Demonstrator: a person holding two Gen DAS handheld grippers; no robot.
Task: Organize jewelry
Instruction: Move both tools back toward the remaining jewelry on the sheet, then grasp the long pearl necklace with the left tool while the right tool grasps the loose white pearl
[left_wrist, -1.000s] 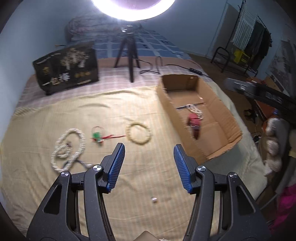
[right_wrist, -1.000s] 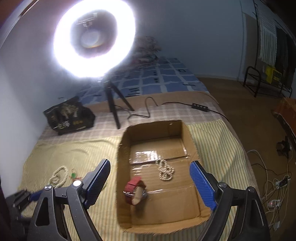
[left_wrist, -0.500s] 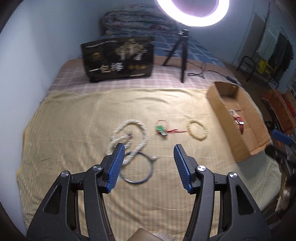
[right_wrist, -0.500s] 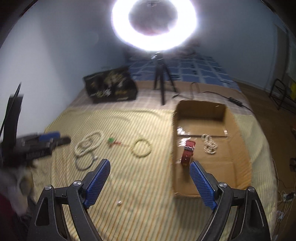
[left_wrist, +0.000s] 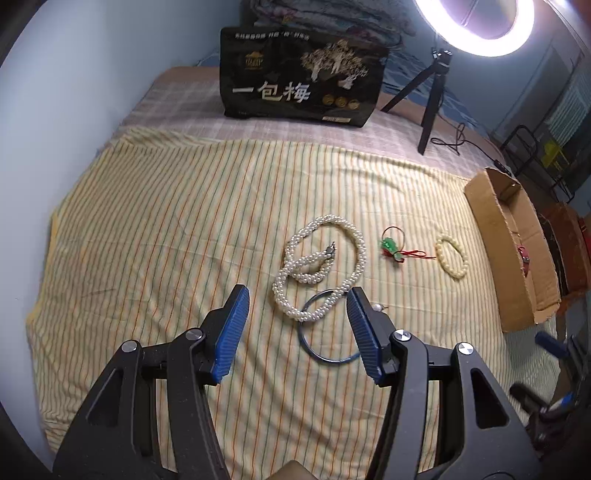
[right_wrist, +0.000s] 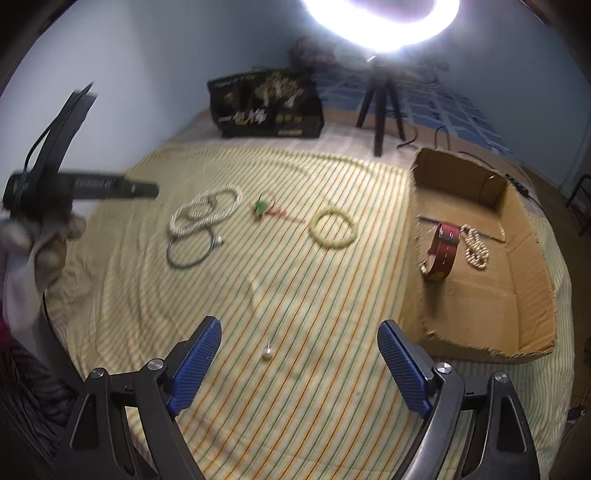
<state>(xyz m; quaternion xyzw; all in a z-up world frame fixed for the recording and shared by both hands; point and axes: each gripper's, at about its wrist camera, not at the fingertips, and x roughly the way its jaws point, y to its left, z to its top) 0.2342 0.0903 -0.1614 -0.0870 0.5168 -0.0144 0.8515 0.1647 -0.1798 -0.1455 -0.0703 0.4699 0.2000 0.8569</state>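
Left gripper (left_wrist: 297, 325), spread and empty, hovers above the pearl necklace (left_wrist: 319, 266) (limp, slippery, light): pinch 1 bunched strand.

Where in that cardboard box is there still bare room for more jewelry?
The box floor is bare at its near end, this side of the red watch, and at its far end. The watch and a pearl piece crowd the middle.

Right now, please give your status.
Left gripper open over pearl necklace. Right gripper open over loose pearl. Nothing blocking.
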